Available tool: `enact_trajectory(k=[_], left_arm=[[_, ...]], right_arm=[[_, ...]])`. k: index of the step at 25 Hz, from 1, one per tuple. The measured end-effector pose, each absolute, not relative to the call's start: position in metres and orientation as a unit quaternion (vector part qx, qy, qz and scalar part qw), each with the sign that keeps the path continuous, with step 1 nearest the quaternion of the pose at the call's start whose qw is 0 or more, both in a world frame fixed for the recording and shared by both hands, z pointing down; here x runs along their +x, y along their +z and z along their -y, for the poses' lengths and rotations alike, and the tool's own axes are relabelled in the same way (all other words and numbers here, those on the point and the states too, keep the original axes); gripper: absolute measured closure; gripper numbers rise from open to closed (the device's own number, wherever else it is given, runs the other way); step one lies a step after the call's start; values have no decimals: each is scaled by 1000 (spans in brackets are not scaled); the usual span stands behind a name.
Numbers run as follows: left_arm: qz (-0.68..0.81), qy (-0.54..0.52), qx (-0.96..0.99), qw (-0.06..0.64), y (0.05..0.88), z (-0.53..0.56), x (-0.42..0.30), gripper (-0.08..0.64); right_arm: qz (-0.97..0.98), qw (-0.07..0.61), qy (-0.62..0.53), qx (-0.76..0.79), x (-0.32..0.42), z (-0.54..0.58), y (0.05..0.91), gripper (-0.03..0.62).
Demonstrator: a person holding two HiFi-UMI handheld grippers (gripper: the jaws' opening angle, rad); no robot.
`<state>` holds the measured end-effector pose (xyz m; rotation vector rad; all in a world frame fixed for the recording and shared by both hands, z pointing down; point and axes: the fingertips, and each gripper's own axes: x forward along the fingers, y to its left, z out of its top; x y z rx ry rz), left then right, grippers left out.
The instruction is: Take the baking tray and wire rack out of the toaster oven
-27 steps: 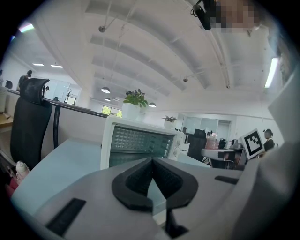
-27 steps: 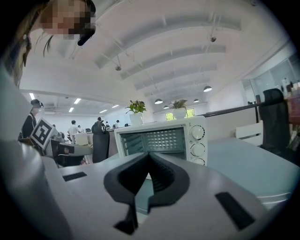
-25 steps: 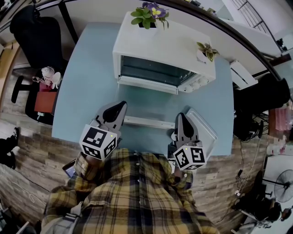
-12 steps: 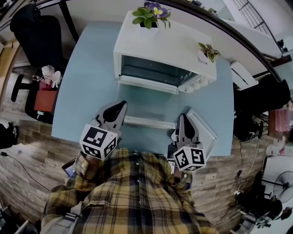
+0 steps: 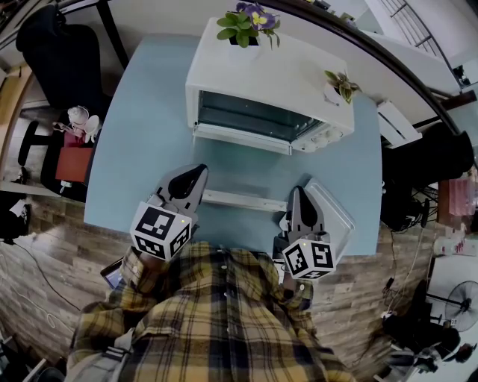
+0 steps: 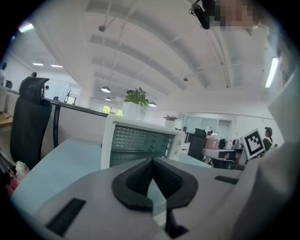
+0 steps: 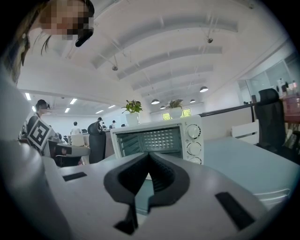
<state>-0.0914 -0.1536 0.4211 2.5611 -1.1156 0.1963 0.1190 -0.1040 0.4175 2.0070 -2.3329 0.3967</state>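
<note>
The white toaster oven (image 5: 269, 74) stands at the back of the pale blue table (image 5: 142, 149), its glass door folded down toward me with the white handle bar (image 5: 243, 199) nearest. Through the open front (image 7: 154, 140) I see only the dimpled back wall; whether a rack sits inside I cannot tell. A silver baking tray (image 5: 337, 215) lies flat on the table at the right. My left gripper (image 5: 197, 174) is shut and empty just left of the handle bar. My right gripper (image 5: 296, 192) is shut and empty between the bar and the tray. Both point at the oven (image 6: 140, 140).
Two potted plants (image 5: 245, 21) (image 5: 340, 83) sit on top of the oven. A black office chair (image 5: 63, 60) and a red bag (image 5: 73, 160) stand off the table's left edge. The tray lies close to the table's right front corner.
</note>
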Motion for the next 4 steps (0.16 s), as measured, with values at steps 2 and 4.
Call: enact_trajectory(k=[2,4], left_arm=[[390,71,902,169,422,154,-91,569],[386,73,904,168,422,154,-90,569]], right_arm=[[752,19,128,647,119,104,417,589],[752,18,128,647,119,105,417,589]])
